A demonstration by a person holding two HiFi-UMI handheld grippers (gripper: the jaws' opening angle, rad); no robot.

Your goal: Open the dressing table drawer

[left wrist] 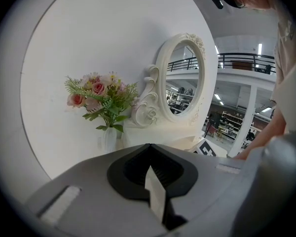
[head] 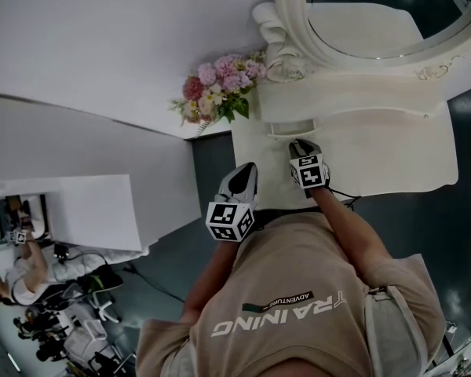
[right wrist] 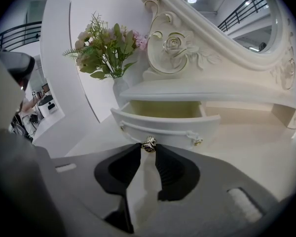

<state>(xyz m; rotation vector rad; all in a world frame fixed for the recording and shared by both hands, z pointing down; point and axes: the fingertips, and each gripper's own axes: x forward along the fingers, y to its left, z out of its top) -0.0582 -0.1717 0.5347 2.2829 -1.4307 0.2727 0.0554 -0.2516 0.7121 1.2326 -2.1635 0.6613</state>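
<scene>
My right gripper (right wrist: pixel 148 151) tilts down, jaws pinching the knob (right wrist: pixel 148 143) of the drawer (right wrist: pixel 177 126), partly out at twelve o'clock. Bare tabletop (right wrist: pixel 256 144) lies at three o'clock. I hold the left gripper (left wrist: pixel 149 148) nearly level, jaws closed, empty.

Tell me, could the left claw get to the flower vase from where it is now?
Probably yes. The left claw faces the vase with nothing between them; the right claw is off to one side, closed on the drawer knob.
</scene>
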